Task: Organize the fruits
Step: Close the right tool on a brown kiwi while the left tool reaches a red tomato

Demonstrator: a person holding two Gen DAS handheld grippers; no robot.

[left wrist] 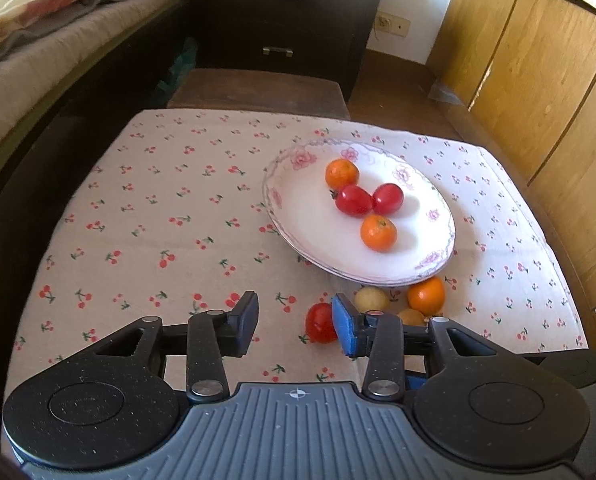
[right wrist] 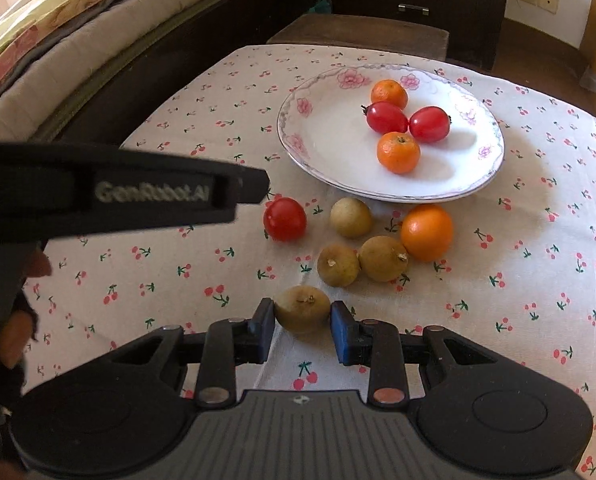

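A flowered white plate point(left wrist: 314, 236) point(right wrist: 330, 148) on the cherry-print cloth holds two small oranges and two red tomatoes. In front of it lie a red tomato point(right wrist: 284, 218), a pale round fruit point(right wrist: 351, 216), an orange point(right wrist: 427, 232) and two brown fruits point(right wrist: 338, 266). My right gripper point(right wrist: 302, 326) is shut on a third brown fruit point(right wrist: 302, 308), low over the cloth. My left gripper point(left wrist: 296, 322) stands open above the cloth. The loose red tomato point(left wrist: 318, 322) sits beside its blue right pad, untouched. One of its fingers point(right wrist: 250, 184) reaches in from the left of the right wrist view.
A bed point(left wrist: 38, 52) runs along the left of the table. A dark drawer chest point(left wrist: 286, 20) and a brown stool point(left wrist: 258, 92) stand behind it. Wooden cabinet doors point(left wrist: 538, 80) are on the right. A person's hand point(right wrist: 16, 332) shows at the left edge.
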